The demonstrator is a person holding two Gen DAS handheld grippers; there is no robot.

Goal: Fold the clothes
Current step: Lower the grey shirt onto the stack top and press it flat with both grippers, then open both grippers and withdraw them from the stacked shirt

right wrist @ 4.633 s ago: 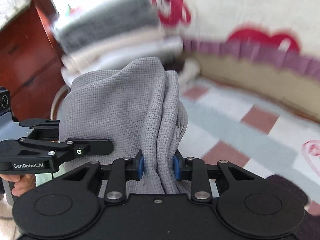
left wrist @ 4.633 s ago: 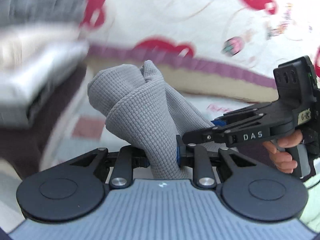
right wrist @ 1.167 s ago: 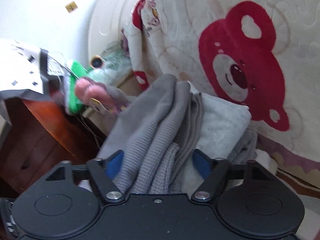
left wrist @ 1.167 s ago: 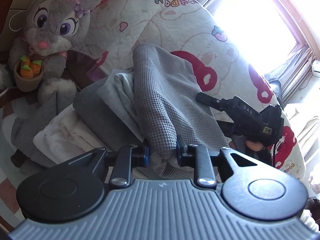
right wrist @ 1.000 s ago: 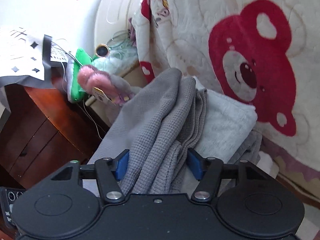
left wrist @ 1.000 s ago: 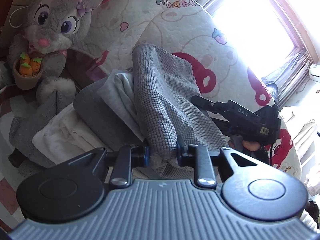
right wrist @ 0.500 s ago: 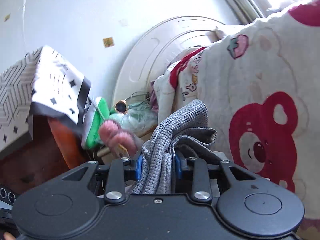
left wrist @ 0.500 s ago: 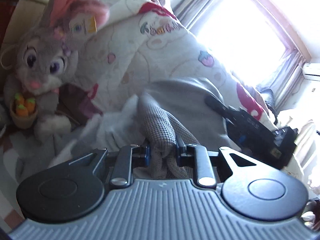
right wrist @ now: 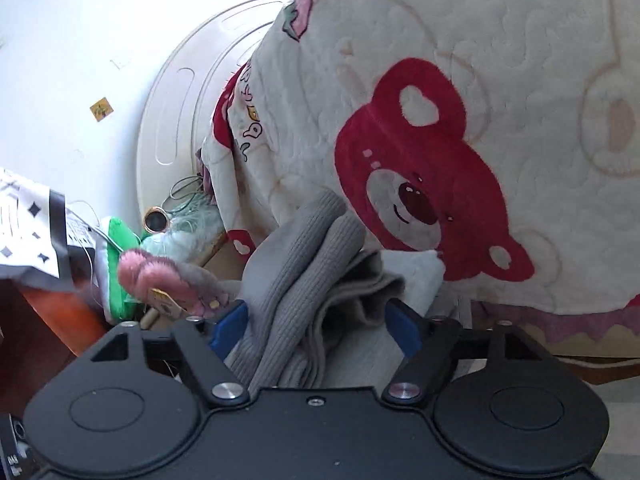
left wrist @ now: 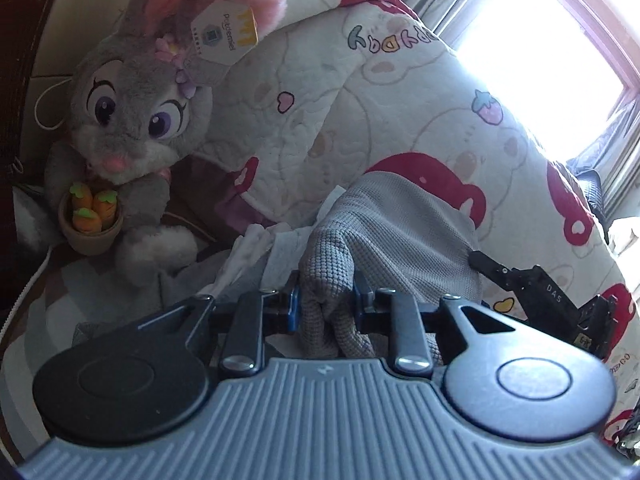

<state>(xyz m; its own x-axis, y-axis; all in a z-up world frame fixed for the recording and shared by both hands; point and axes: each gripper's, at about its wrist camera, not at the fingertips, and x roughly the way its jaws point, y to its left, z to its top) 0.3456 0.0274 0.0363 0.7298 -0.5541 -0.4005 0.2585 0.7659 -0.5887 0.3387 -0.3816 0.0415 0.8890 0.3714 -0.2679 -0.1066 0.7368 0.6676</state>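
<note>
The grey waffle-knit garment lies bunched on a pile of folded clothes against a bear-print quilt. A fold of it is pinched between the jaws of the left gripper, whose blue pads press on the cloth from both sides. In the right wrist view the same garment runs up in ridges between the jaws of the right gripper; these jaws are spreading wider, and the blue pads stand clear of the cloth on either side. Beneath it a paler grey piece rests on the pile. The right gripper also shows in the left wrist view, just beside the garment's far edge. To the left of the pile sits a plush rabbit with a pot of toy carrots. Behind the quilt stand a white headboard and a bright window.
</note>
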